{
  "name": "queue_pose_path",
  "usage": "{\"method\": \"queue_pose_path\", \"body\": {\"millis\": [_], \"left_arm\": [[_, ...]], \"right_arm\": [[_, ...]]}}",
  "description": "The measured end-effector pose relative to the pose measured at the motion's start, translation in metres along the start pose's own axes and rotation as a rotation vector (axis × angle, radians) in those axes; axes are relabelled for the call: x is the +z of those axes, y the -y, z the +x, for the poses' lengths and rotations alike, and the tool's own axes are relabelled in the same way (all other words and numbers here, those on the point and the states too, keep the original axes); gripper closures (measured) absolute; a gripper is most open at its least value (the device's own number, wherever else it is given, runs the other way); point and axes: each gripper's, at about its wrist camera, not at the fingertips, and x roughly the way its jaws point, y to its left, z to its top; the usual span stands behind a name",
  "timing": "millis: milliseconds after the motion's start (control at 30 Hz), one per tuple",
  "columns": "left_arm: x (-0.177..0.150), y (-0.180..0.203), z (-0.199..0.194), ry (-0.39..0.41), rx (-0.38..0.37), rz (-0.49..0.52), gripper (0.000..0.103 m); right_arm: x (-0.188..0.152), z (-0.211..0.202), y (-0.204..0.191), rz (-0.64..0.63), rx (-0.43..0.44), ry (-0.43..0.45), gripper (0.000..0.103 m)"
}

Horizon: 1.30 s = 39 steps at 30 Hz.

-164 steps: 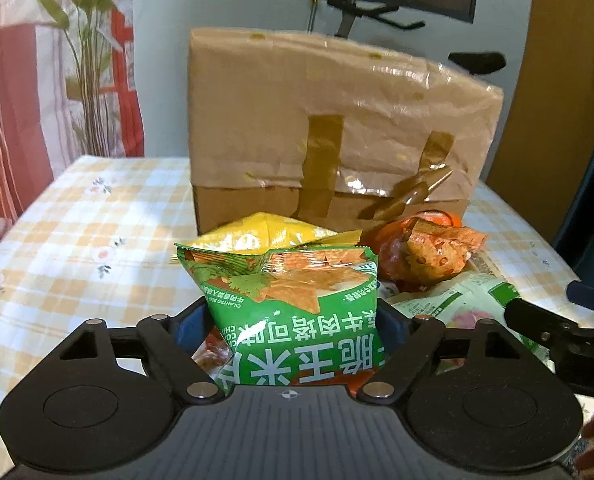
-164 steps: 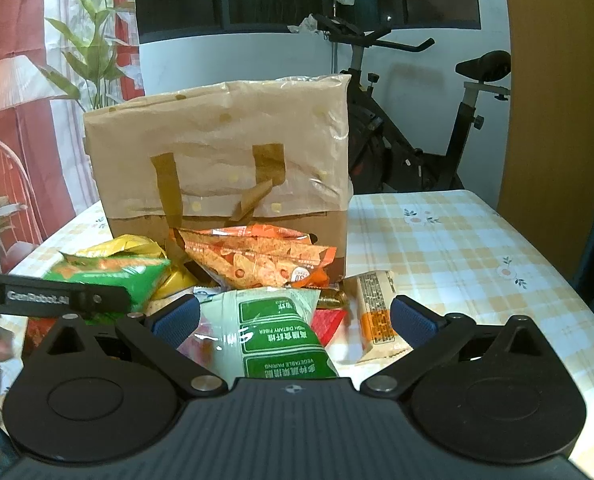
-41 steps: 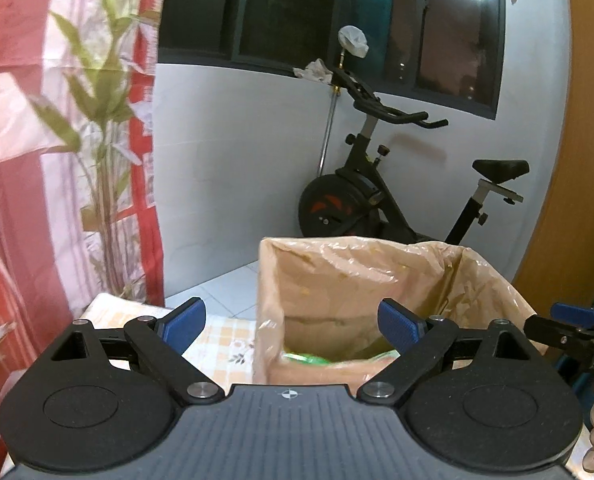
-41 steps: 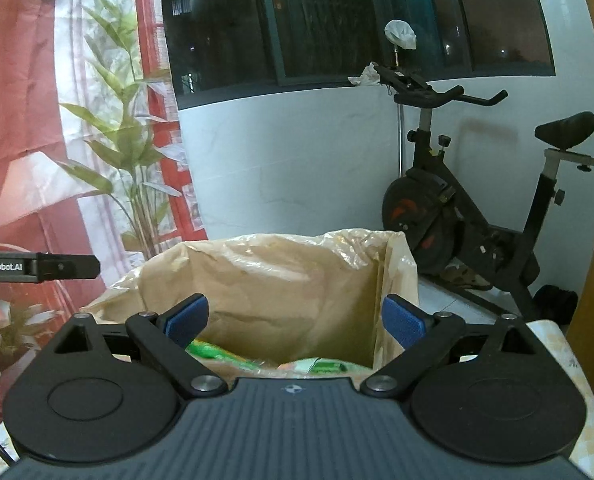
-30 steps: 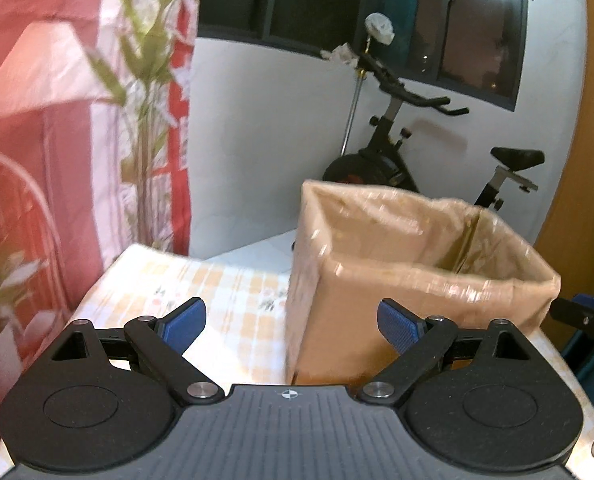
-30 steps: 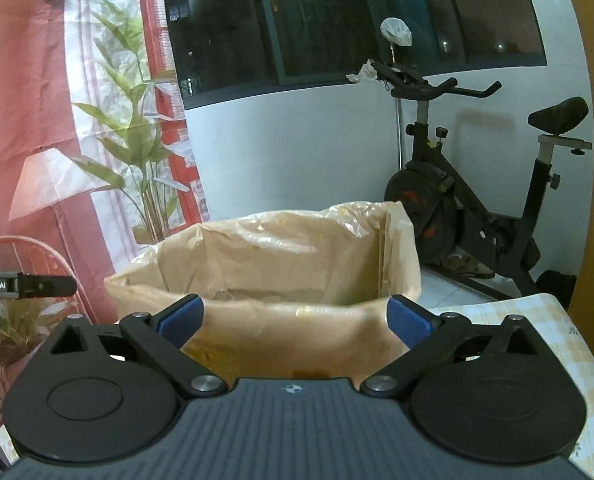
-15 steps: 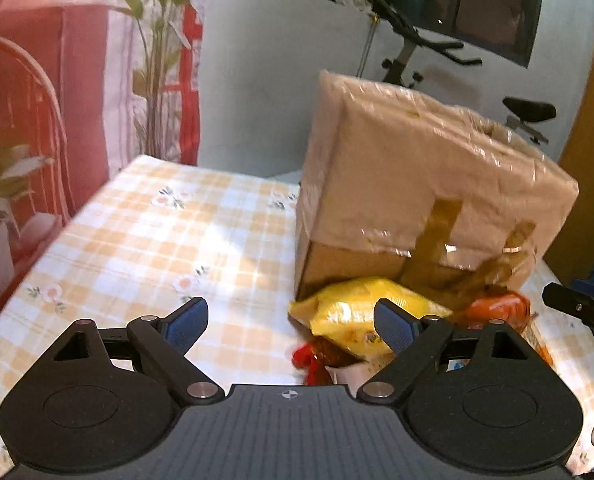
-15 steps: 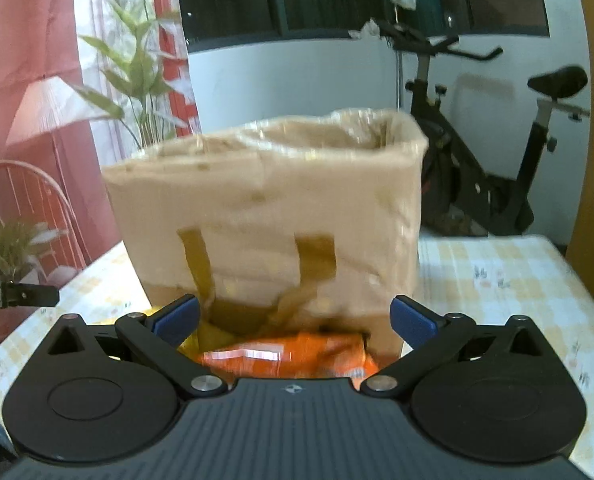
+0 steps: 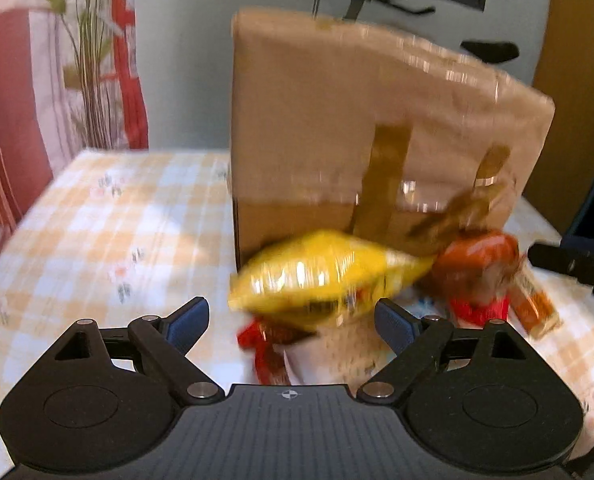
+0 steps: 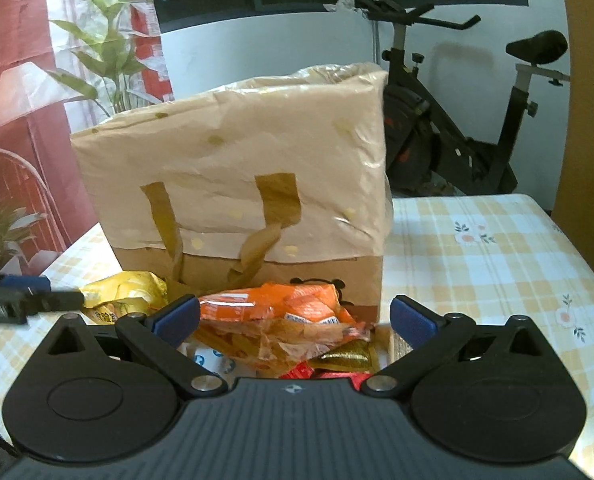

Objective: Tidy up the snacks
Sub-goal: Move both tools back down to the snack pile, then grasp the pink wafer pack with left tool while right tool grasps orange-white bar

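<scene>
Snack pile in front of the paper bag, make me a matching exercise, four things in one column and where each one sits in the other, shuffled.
Things:
1. yellow snack bag
2. orange snack bag
3. paper bag
4. exercise bike

Places:
A. on the floor beyond the table
B. standing upright on the checked tablecloth, behind the snacks
C. ahead of the open left claw
D. ahead of the open right claw

Pairs: 1-C, 2-D, 3-B, 4-A
</scene>
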Motion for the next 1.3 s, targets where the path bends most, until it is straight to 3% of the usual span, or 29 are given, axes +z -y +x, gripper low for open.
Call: {"method": "queue_pose_path", "body": {"millis": [333, 533, 800, 1000, 1133, 1200, 1233, 1300], "left_arm": [[-0.027, 0.005, -0.002, -0.157, -0.117, -0.094, 0.012], [-0.032, 0.03, 0.018, -0.263, -0.091, -0.08, 0.011], [-0.023, 0.058, 0.03, -0.276, -0.002, -0.006, 0.006], [-0.031, 0.043, 0.039, -0.331, -0.016, -0.099, 0.003], [-0.037, 0.036, 0.041, -0.34, -0.019, -0.121, 0.003], [-0.039, 0.036, 0.036, -0.328, -0.032, -0.119, 0.009], [-0.039, 0.036, 0.033, -0.313, -0.049, -0.116, 0.016], [-0.043, 0.036, 0.032, -0.3, -0.043, -0.097, 0.017]], "right_arm": [[-0.024, 0.003, -0.001, 0.018, 0.002, -0.055, 0.0], [-0.034, 0.001, -0.006, -0.002, 0.002, -0.084, 0.0], [-0.042, -0.007, 0.01, 0.02, -0.031, -0.081, 0.0], [-0.045, -0.008, 0.02, -0.006, -0.083, -0.067, 0.0], [-0.05, -0.004, 0.027, -0.112, -0.139, -0.023, 0.003], [-0.052, 0.002, 0.034, -0.152, -0.162, -0.013, 0.005], [-0.053, 0.005, 0.039, -0.155, -0.167, -0.008, 0.007], [-0.052, 0.013, 0.049, -0.136, -0.165, -0.009, 0.019]]}}
